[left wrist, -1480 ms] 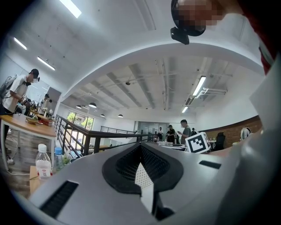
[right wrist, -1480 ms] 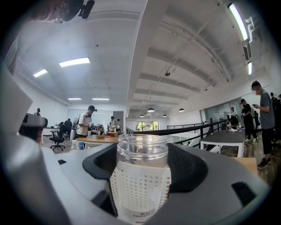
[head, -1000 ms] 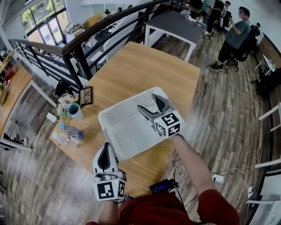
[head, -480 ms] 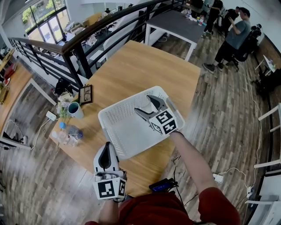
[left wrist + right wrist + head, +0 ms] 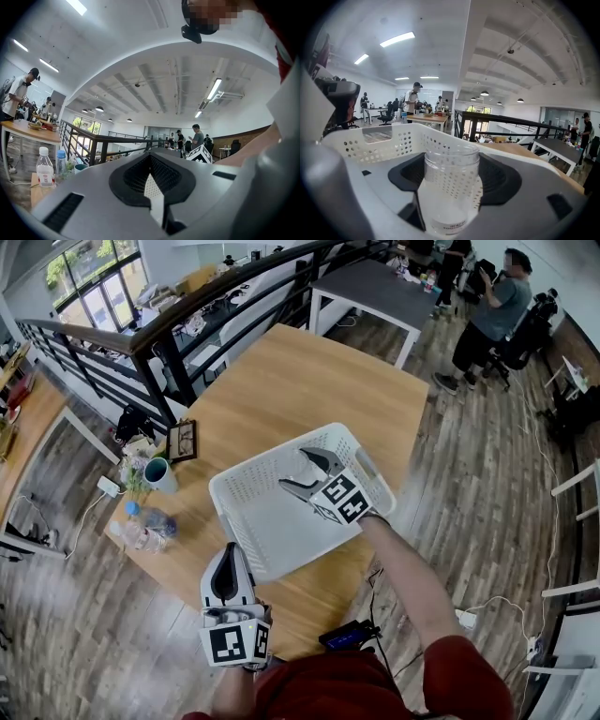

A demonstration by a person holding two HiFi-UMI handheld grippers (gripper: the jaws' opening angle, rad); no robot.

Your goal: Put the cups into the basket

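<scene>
A white perforated basket (image 5: 253, 521) sits on the wooden table (image 5: 300, 381). My right gripper (image 5: 292, 470) is down inside it, shut on a clear plastic cup (image 5: 451, 185) that stands upright between the jaws, with the basket wall (image 5: 379, 140) behind it. In the head view that cup is barely visible. A teal cup (image 5: 161, 475) stands at the table's left edge, outside the basket. My left gripper (image 5: 227, 557) hangs shut and empty just off the basket's near corner, by the table's front edge.
Two water bottles (image 5: 145, 529) lie at the table's left corner beside a small plant (image 5: 139, 460) and a picture frame (image 5: 184, 442). A black railing (image 5: 187, 324) runs behind the table. People stand at the far right (image 5: 487, 315).
My right gripper has carried the clear cup leftward and deeper over the basket's middle. The left gripper has stayed where it was.
</scene>
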